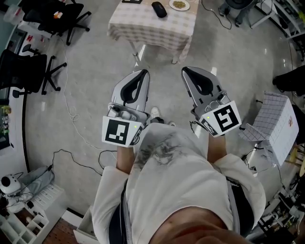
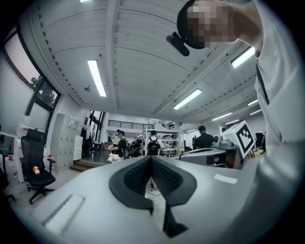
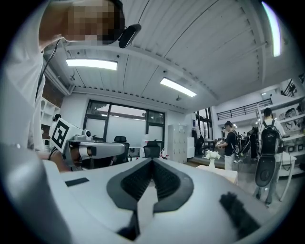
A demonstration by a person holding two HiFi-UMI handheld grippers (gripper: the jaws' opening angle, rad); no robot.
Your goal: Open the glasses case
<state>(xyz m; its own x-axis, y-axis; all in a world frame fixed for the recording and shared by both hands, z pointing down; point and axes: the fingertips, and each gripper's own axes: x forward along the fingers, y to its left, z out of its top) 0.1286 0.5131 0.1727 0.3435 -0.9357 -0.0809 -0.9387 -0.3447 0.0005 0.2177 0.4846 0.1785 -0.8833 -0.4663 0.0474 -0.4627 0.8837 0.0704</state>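
Mid-frame, left gripper (image 1: 141, 73) and right gripper (image 1: 187, 71) sit side by side at chest level, jaws pinched together on nothing, looks like plain carry posture. Glasses case (image 1: 159, 9) lies well off on the checked table (image 1: 143, 31) at top centre, so nothing to grab yet.

Ahead of me stood a table (image 1: 157, 33) under a checked cloth, with a small plate (image 1: 179, 5) of food near its far edge. I noted two black office chairs (image 1: 26, 71) well off to the left on the grey floor (image 1: 95, 57), and a thin cable (image 1: 71, 114) trailing across it. To the right sat a white grid-patterned box (image 1: 276, 119).

Left gripper view: long ceiling lights (image 2: 97, 77), a black chair (image 2: 34, 164) by the wall, people (image 2: 153, 144) standing near distant shelving.

Right gripper view: dark-framed windows (image 3: 119, 126), grey lockers (image 3: 178, 139), a vase of white flowers (image 3: 211, 156).
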